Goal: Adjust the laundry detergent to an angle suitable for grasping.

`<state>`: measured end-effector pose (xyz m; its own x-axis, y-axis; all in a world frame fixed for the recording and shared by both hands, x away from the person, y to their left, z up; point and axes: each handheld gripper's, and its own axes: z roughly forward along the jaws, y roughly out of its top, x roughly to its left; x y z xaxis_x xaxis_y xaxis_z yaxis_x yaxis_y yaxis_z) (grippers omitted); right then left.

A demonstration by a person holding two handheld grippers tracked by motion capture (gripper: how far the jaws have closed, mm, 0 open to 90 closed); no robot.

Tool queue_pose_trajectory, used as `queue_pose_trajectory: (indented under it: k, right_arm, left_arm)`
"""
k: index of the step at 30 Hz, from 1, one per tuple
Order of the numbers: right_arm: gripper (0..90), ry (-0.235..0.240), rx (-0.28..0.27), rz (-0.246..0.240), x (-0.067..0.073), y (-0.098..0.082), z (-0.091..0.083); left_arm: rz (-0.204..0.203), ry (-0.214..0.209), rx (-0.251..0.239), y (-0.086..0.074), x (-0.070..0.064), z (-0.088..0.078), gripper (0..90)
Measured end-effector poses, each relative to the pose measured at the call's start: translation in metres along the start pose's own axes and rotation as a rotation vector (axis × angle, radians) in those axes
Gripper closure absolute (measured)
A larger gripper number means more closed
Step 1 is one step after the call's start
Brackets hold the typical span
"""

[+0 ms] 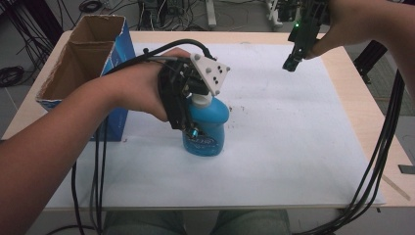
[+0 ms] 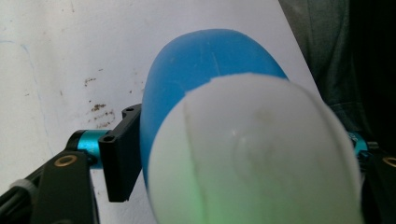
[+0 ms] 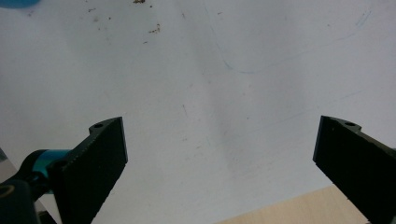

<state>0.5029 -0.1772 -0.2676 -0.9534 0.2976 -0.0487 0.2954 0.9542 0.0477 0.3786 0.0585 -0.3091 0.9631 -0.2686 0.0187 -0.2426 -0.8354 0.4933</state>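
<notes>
Forearms came in from the bottom of the high view, nearest the lens, each hand carrying a claw. Beneath them lay the wooden worktop [image 1: 342, 63] under a white sheet [image 1: 274, 147], with a tall open cardboard box [image 1: 83, 58], blue on its outer side, standing at the left edge.

Near the middle of the sheet stood a blue bottle [image 1: 208, 129] with a white cap [image 1: 201, 102], upright, just right of the box and apart from it. From above, the left claw [image 1: 188, 105] covered the bottle's top, and its grip was hidden by the hand and the grey plate. Its own view settled the matter: the white cap [image 2: 252, 154] bulged between the jaws, and the left pad [image 2: 122, 154] stood just off the blue body [image 2: 205, 60], a thin gap showing, so the claw was spread around the bottle, not pinching.

The right claw [image 1: 292, 62] hung at the far right above the sheet; its own view showed the jaws [image 3: 219, 163] spread wide over bare sheet with brown specks [image 3: 154, 29].
</notes>
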Motion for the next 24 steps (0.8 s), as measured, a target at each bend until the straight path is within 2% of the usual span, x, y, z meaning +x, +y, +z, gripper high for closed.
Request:
queue_pose_trajectory:
  k: [7,8,10,17,23,24]
  right_arm:
    - [2.0,-0.001,-0.005,-0.003,0.001,0.002,0.000]
    - [2.0,-0.001,-0.005,0.002,0.002,0.002,0.000]
    - [1.9,-0.002,-0.009,-0.014,0.001,0.001,-0.001]
    - [2.0,-0.005,-0.011,-0.007,0.002,0.000,-0.002]
    - [2.0,-0.007,-0.014,-0.010,0.003,0.000,-0.003]
    - [2.0,-0.006,-0.016,-0.008,0.003,0.000,-0.003]
  left_arm:
    - [-0.029,-0.002,0.016,0.000,0.000,-0.006,21.6]
    - [-0.045,-0.002,0.021,0.000,0.000,-0.008,21.3]
    - [-0.056,-0.005,0.027,0.000,0.000,-0.010,20.2]
    - [-0.098,-0.017,0.077,-0.002,-0.002,-0.020,15.6]
    - [-0.122,-0.002,0.112,-0.004,-0.003,-0.029,11.3]
    - [-0.127,0.002,0.140,-0.005,-0.003,-0.033,11.3]
